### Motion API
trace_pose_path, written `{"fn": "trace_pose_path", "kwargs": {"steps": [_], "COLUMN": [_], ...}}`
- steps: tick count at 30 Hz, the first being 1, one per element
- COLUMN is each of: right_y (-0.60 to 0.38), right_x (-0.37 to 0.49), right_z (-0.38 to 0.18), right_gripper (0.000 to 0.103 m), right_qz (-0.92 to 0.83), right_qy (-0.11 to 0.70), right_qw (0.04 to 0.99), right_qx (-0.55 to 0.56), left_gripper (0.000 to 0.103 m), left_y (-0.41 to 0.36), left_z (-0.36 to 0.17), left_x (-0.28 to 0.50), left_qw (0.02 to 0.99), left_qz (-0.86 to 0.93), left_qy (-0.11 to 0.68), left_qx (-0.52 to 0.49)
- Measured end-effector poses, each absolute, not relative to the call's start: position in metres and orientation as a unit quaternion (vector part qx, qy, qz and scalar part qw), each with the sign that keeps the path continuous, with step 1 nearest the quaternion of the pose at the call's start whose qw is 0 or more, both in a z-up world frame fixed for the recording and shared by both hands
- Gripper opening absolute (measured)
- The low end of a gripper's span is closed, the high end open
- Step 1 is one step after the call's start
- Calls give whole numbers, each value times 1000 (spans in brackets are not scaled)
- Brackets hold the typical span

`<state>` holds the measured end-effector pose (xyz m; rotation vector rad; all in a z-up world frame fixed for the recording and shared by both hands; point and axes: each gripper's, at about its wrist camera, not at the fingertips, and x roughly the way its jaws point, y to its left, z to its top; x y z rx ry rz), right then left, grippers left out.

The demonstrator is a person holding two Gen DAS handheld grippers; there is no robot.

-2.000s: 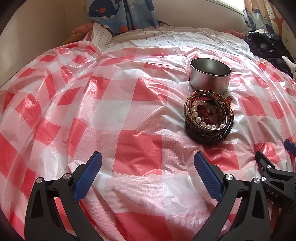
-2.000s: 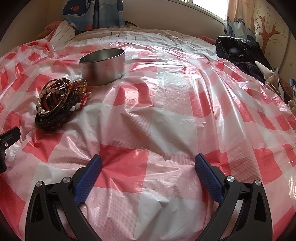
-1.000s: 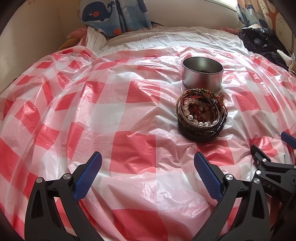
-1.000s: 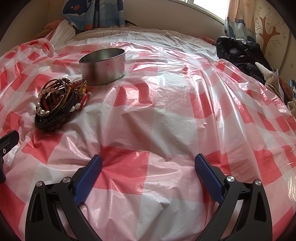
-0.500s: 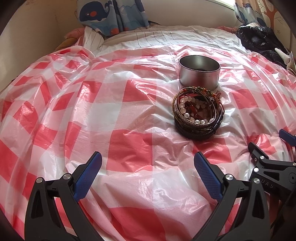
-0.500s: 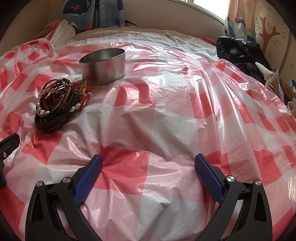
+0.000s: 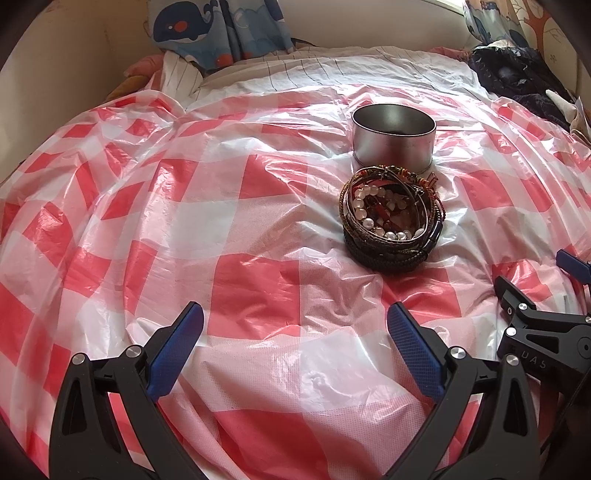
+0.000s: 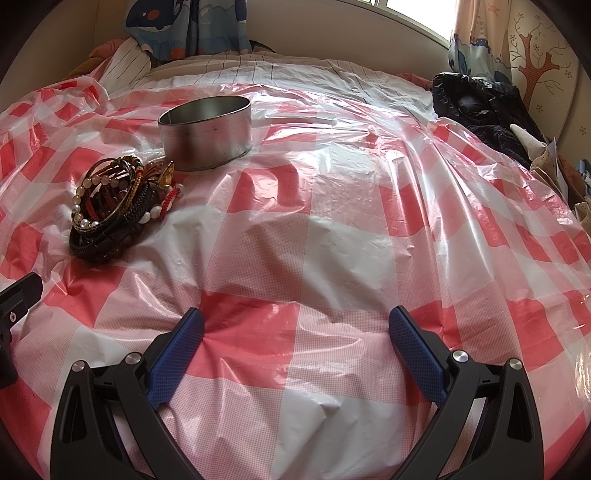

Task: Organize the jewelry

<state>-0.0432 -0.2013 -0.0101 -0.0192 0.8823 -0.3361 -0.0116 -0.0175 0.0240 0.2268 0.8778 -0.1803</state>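
crinkled checked plastic sheet (image 8: pixel 332 206) over, seemingly, a bed.

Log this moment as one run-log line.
left gripper: open, empty | right gripper: open, empty | bracelets: piled beside tin | stage: pre-grasp

1. Right gripper (image 8: pixel 295 343) at 6 o'clock, jaws spread wide with nothing between them, blue pads (image 8: pixel 176 356) over the sheet.
2. Red-and-white checked plastic sheet (image 8: pixel 332 229) covers the bed, wrinkled and glossy.
3. Bracelet pile (image 8: pixel 118 206) at 9 o'clock: pearl beads, dark braided bands and red cords, stacked in a ring.
4. Round metal tin (image 8: pixel 207 131) at 11 o'clock, open top, upright, just beside the pile; cannot tell if they touch.
5. Left gripper (image 8: pixel 18 295), black part only, at the 8 o'clock edge, apart from the pile.
6. Dark clothes heap (image 8: pixel 476 107) at 2 o'clock.
7. Whale-print curtain (image 8: pixel 184 26) at 11 o'clock; tree decal (image 8: pixel 535 62) at 1 o'clock.
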Motion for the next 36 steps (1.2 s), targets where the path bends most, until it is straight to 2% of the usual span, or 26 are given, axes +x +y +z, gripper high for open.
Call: {"fn": "trace_pose_path", "kwargs": {"steps": [9,18,20,21,23,25,30,32,33,35,36], "right_y": [-196,-170,-166,-162,-157,-157,-159,-158,-158,-156,-155], "right_x": [-45,-36,-25,-18,-3,12,35,41,44,42,38], "right_z": [-1,29,36,38,40,37,26,23,21,22,26], "right_gripper": [96,94,84,75,71,55,41,28,18,13,6], "right_qz": [-134,-12,14,18,21,34,41,47,56,61,62], "right_qy": [404,360,358,361,368,383,406,414,417,412,406], "right_qw": [905,933,934,932,930,923,913,909,907,909,912], "right_qx": [-13,10,17,13,3,9,13,11,12,11,11], "left_gripper": [96,96,96,96,96,96,96,96,96,96,96], "left_y": [-3,28,33,35,38,40,41,41,41,41,41], "left_z": [23,28,29,29,31,31,32,32,32,32,32], "left_x": [-3,9,11,11,12,13,13,13,13,13,13], "left_qw": [896,897,897,897,898,898,897,897,897,897,898], "left_qz": [-61,-27,-24,-23,-20,-22,-23,-24,-24,-23,-23], "left_qy": [431,439,440,440,438,439,440,440,440,440,440], "left_qx": [93,44,31,28,25,21,16,15,14,15,14]}}
